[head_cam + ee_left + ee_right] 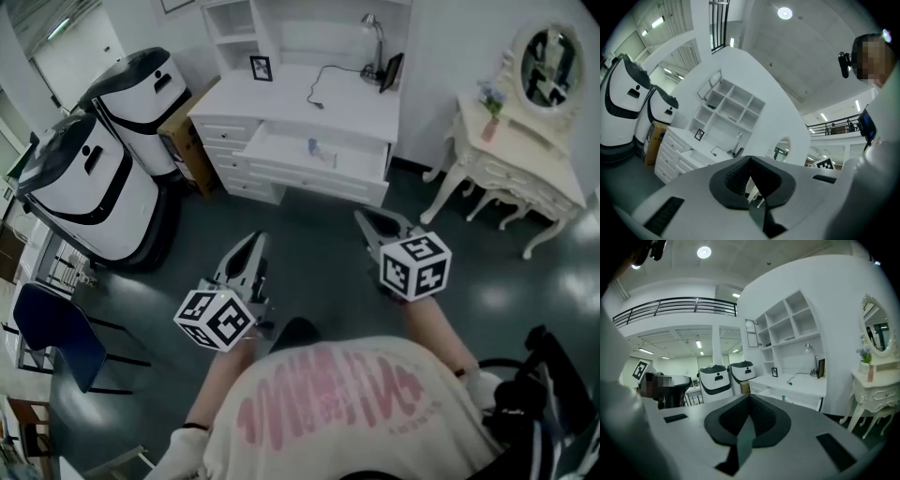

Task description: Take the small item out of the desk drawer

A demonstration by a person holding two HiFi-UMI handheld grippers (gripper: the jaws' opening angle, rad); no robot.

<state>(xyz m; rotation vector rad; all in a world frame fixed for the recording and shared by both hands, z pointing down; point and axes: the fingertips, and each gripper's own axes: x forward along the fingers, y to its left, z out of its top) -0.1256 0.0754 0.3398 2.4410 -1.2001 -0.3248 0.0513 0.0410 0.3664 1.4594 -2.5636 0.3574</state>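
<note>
Pressed together at the tips, the jaws of both grippers hold nothing.

From the head view, the left gripper [253, 242] and the right gripper [364, 219] hang over the dark floor, well apart from the white desk [281, 98]. The desk's drawer [281, 150] already stands pulled out. The small item [315, 150] lies about the middle of the drawer's floor, clear of its side walls and front edge. It looks pale, with a bluish touch, and low and light. It is too small here to tell its shape.

Looking along the left gripper [750, 160], the pads meet with no object between them. The desk [679, 143] shows beyond, to the left, with its shelves above. The item cannot be made out there.

Looking along the right gripper [749, 398], the pads are likewise closed and empty. The open drawer [806, 402] sits just right of the jaws' line, and a bluish speck, probably the small item [783, 398], shows at its near edge.

The step in hand appears to be the approach. One gripper, likely the right, should open before it reaches the drawer's front edge. It should then come down over the rim, straddle the item without scraping the walls, and close gently, since so small a piece could skid across the smooth floor.
</note>
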